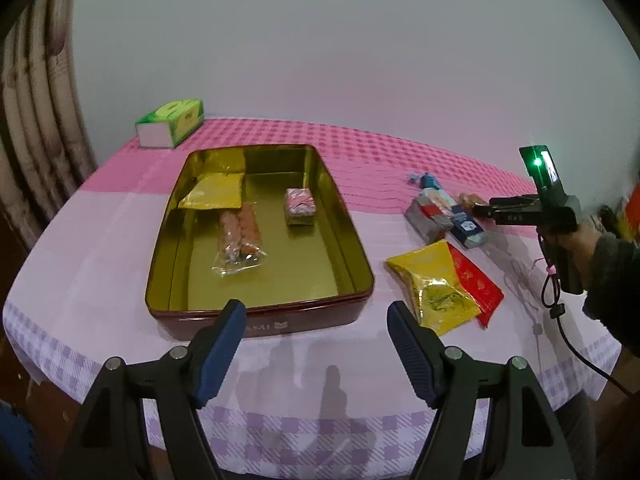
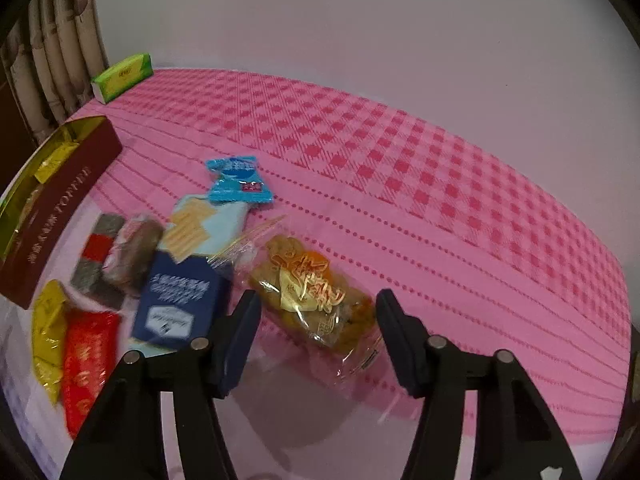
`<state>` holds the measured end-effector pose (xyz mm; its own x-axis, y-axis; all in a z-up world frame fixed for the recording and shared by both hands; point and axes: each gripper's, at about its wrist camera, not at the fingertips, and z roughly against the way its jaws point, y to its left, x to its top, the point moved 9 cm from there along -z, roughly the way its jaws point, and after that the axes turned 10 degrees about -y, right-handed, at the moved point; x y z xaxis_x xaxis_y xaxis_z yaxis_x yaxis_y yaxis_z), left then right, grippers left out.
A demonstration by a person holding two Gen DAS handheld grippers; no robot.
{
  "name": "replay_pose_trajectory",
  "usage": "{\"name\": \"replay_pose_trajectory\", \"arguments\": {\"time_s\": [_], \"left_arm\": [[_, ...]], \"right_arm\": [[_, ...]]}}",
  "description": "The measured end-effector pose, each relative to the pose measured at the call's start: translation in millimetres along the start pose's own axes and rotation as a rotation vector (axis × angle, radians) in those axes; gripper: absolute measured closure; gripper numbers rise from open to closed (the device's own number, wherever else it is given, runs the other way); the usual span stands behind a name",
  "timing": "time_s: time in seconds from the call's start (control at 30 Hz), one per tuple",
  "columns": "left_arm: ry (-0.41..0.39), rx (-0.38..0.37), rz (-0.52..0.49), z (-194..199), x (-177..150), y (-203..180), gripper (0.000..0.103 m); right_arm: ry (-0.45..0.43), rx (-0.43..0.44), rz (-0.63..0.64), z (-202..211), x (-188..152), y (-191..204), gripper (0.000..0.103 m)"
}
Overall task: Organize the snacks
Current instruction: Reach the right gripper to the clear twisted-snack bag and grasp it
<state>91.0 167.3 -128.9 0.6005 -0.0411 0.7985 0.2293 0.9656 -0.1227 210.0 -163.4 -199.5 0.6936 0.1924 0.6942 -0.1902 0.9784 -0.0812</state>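
An open gold-lined tin point(image 1: 352, 264) with dark red walls sits on the table and holds a yellow packet point(image 1: 214, 196), a clear sausage pack point(image 1: 238, 240) and a small pink-wrapped block point(image 1: 299, 206). My left gripper point(image 1: 316, 320) is open and empty at the tin's near wall. To the right lie a yellow packet point(image 1: 434, 288), a red packet point(image 1: 478, 286), a grey-red pack point(image 1: 428, 216) and a blue box point(image 1: 466, 226). My right gripper point(image 2: 318, 312) is open around a clear-wrapped brown pastry point(image 2: 316, 292). Left of it lie the blue box point(image 2: 176, 300), a cracker pack point(image 2: 204, 224) and a light-blue candy packet point(image 2: 238, 182).
A green tissue box point(image 1: 172, 122) stands at the table's far left corner, also in the right wrist view point(image 2: 124, 76). The pink checked cloth point(image 2: 440, 200) stretches to the right. A curtain point(image 1: 36, 112) hangs at the left. A white wall backs the table.
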Motion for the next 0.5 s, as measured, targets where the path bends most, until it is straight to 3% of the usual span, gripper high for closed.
{"name": "replay_pose_trajectory", "arguments": {"time_s": [0.13,0.27,0.33,0.4,0.5], "left_arm": [[-0.006,0.003,0.005,2,-1,2,0.028],[-0.013,-0.006,-0.015,4,-1,-4,0.028],[-0.016,-0.008,-0.023,4,-3,-6,0.028],[0.002,-0.009,-0.024,1,-7,-8,0.028],[0.012,-0.010,-0.032,-3,-10,-9,0.028]], "right_arm": [[-0.011,0.023,-0.005,-9,8,0,0.050],[0.005,-0.014,0.050,-13,12,1,0.049],[0.002,-0.019,0.063,-15,16,1,0.043],[0.018,0.016,0.055,-23,15,1,0.020],[0.028,0.045,0.051,-35,15,1,0.020]]}}
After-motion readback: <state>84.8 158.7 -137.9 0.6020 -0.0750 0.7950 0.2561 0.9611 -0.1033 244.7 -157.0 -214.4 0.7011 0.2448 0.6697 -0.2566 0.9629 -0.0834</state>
